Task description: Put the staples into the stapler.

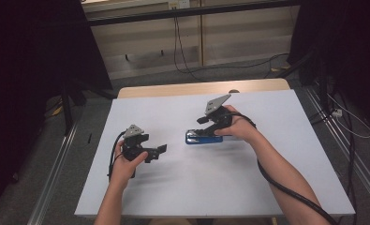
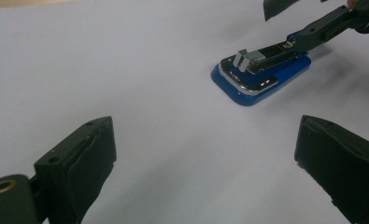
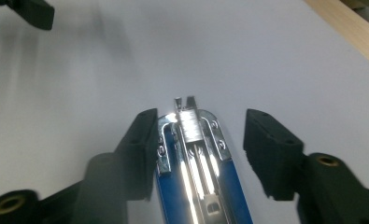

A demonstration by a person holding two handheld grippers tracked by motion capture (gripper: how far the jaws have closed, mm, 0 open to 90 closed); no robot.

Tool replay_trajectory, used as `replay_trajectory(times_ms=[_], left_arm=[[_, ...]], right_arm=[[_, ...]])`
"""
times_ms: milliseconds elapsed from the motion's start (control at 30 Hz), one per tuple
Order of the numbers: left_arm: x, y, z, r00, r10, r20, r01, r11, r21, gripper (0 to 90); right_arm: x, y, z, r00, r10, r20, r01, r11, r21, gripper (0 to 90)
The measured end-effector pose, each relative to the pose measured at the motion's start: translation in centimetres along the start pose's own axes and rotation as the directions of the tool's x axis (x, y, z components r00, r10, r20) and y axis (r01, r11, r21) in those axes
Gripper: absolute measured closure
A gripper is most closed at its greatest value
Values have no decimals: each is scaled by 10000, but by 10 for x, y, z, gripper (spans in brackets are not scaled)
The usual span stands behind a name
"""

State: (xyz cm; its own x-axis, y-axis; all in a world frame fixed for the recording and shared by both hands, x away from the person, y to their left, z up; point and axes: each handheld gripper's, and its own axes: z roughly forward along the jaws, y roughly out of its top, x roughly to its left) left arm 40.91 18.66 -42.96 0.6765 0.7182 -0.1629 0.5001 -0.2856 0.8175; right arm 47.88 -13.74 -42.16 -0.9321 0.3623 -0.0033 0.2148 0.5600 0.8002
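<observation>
A blue stapler [image 1: 203, 138] with a shiny metal top lies flat near the middle of the white table [image 1: 196, 187]. My right gripper [image 1: 199, 132] hovers low over it, open. In the right gripper view its jaws straddle the stapler [image 3: 196, 158]: the left jaw sits against the stapler's side and the right jaw stands apart from it. My left gripper [image 1: 158, 150] is open to the stapler's left with nothing between its jaws. The left gripper view shows the stapler [image 2: 259, 77] ahead of the left gripper [image 2: 205, 158], with the right gripper [image 2: 331, 23] reaching onto its far end.
A strip of bare wood [image 1: 173, 89] runs along the table's far edge. Beyond it, cables [image 1: 182, 56] lie on the floor by a pale wall. Metal rails [image 1: 56, 159] flank the table on both sides.
</observation>
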Motion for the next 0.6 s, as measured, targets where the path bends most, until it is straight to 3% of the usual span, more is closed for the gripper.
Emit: replay_trajectory(times_ms=[67, 200, 367, 433, 600], left_arm=[[0, 0, 0, 10000, 51, 26, -51, 10000, 1, 57], [0, 0, -1, 10000, 49, 12, -49, 10000, 9, 58], [0, 0, -2, 10000, -4, -14, 4, 10000, -89, 58], [0, 1, -1, 10000, 30, -10, -30, 10000, -70, 58], [-1, 1, 0, 9999, 145, 33, -145, 9999, 7, 58]], right_arm=[[0, -3, -6, 9987, 238, 447, -238, 9997, -5, 339], [5, -8, -15, 9941, 661, 863, -641, 9976, -257, 270], [11, -15, -23, 9858, 877, 1431, -858, 9961, -194, 194], [12, -18, -27, 9779, 1095, 1783, -1060, 9940, -286, 143], [16, -25, -38, 9618, 1412, 2346, -1368, 9900, -353, 120]])
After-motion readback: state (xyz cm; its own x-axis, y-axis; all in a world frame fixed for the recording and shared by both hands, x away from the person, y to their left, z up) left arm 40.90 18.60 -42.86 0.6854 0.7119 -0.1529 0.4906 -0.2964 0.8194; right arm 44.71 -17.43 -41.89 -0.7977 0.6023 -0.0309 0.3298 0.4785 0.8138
